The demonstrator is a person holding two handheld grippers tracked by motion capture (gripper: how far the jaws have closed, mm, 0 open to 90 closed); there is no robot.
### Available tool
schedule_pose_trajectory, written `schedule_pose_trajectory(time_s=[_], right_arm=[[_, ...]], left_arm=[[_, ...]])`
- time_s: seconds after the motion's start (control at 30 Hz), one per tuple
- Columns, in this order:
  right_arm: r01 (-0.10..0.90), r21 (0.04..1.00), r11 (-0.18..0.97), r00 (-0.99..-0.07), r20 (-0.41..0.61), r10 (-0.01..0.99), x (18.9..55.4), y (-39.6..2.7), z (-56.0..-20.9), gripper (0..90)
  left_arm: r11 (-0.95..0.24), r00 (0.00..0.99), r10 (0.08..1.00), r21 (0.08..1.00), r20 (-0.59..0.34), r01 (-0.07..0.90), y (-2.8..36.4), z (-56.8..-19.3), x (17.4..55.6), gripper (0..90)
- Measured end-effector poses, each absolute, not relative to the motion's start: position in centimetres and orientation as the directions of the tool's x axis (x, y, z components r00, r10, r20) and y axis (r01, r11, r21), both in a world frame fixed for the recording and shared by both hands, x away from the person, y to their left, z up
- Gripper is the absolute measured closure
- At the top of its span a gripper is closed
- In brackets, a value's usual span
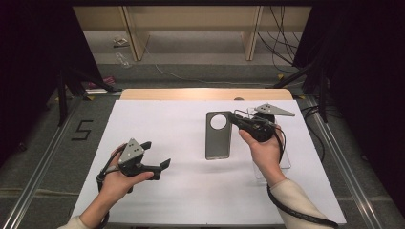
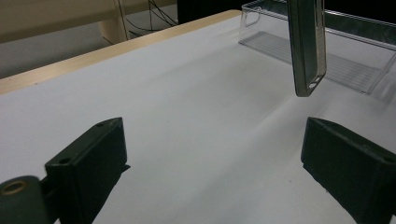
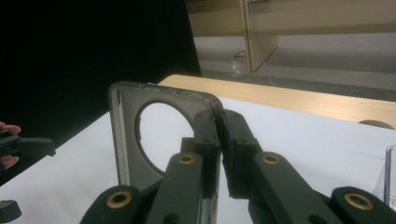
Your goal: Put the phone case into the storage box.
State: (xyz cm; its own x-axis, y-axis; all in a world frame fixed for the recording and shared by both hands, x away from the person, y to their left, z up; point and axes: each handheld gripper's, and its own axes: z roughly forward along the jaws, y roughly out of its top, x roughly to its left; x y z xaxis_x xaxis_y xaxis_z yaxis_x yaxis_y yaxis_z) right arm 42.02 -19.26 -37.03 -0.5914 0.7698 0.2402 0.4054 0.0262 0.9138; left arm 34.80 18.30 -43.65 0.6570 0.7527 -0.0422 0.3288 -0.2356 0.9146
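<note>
Right hand-held gripper [image 1: 235, 116] is clamped on the top edge of the grey phone case [image 1: 218, 136], holding it up off the white table [image 1: 181, 191]. Left hand-held gripper [image 1: 156, 155] hovers wide apart, holding nothing.

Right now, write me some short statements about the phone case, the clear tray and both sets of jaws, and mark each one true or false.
1. The right gripper is shut on the phone case. True.
2. The phone case lies flat inside the clear tray. False: it is held up above the white table, outside the tray.
3. The left gripper has its jaws open and empty. True.
4. The case has a square camera cutout. False: the cutout is round.
5. The left gripper grips the case's lower end. False: it is apart from the case.
</note>
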Motion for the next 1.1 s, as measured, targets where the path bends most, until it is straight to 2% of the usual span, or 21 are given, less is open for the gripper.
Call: schedule_pose_trajectory(time_s=[1.1], right_arm=[[0.384,0.923,0.03,-0.591,0.22,0.776,42.21,-20.24,-36.48,85.6]], left_arm=[[-0.225,0.651,0.758,0.917,-0.048,0.329,18.38,-43.61,34.86,6.4]])
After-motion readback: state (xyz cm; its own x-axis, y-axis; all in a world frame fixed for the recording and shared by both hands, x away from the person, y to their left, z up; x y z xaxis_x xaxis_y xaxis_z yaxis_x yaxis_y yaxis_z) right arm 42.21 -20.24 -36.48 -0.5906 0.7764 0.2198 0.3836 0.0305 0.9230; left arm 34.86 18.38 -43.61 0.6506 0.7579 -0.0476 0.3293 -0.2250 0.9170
